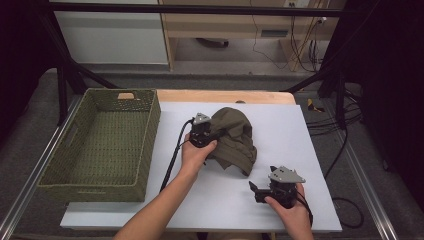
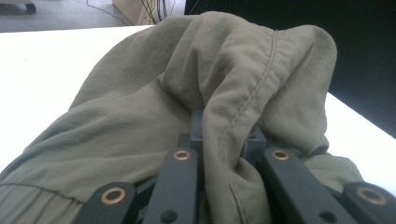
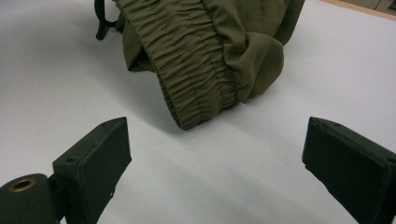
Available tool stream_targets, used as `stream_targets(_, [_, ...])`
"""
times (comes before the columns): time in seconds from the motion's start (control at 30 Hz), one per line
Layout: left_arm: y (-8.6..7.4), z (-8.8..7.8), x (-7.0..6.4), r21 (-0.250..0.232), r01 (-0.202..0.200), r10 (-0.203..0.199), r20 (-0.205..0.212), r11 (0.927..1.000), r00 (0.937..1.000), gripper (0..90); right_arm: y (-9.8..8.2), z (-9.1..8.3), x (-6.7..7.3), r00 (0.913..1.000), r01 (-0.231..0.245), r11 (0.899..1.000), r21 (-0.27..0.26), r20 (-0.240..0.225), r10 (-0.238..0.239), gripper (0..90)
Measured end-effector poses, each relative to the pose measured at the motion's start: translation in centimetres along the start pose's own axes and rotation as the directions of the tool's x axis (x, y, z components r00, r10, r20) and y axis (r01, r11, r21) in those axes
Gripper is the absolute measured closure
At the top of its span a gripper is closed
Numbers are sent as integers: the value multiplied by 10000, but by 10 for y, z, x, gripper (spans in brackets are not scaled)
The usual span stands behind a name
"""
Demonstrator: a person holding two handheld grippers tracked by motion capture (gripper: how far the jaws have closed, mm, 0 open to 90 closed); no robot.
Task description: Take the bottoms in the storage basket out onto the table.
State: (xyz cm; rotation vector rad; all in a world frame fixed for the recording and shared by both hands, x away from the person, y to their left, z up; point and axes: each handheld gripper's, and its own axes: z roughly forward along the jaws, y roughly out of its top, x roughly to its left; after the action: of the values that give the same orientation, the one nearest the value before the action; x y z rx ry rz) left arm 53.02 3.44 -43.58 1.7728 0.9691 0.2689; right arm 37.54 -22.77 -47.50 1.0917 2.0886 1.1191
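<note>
Pinching fold of olive garment [image 1: 234, 137], left tool [image 2: 223, 140] (jaws pressed on cloth); right tool [image 3: 215, 168] spread wide, elastic waistband [image 3: 196, 74] just ahead, untouched.

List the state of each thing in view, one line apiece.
Olive garment: bunched in a heap on the white table top, a fold pinched.
Left gripper: shut on the garment's fold.
Right gripper: jaws wide open, nothing between them, short of the elastic waistband.
Woven basket: upright, empty.
</note>
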Motion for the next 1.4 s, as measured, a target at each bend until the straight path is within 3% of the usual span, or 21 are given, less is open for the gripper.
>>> stream_targets(0.13, [-2, 2, 1, 57, 163, -164, 64, 9999, 9998, 806, 0, 0, 0, 10000, 3, 10000, 6, -5, -3, 82])
stream_targets(0.23, [-3, 3, 0, 130, -17, 17, -13, 9999, 10000, 805, 0, 0, 0, 10000, 37, 10000, 25, -22, -37, 82])
stream_targets(0.47, [-5, 6, -1, 222, 12, -10, -120, 9998, 9999, 791, 0, 1, 1, 10000, 63, 10000, 49, -32, -63, 82])
stream_targets(0.67, [-8, 6, -2, 162, -108, 112, -274, 9998, 9996, 729, 0, 0, 1, 10000, 52, 10000, 39, -40, -52, 82])
stream_targets(0.8, [-9, 4, -4, 19, -53, 53, -258, 10000, 9997, 640, 0, 0, 1, 10000, 47, 10000, 34, -37, -47, 82])
stream_targets(1.03, [2, -13, -11, -469, -265, 259, -131, 9985, 9996, 361, -1, 0, 1, 10000, 87, 9999, 54, -34, -87, 82])
stream_targets(1.3, [12, -34, -18, -757, -1068, 1045, -336, 9914, 9940, 164, -1, -1, 2, 10000, 49, 10000, 69, 4, -49, 75])
stream_targets(1.4, [19, -38, -18, -846, -1097, 1062, -444, 9904, 9934, 122, -1, 1, 1, 10000, 37, 9999, 121, -13, -36, 75])
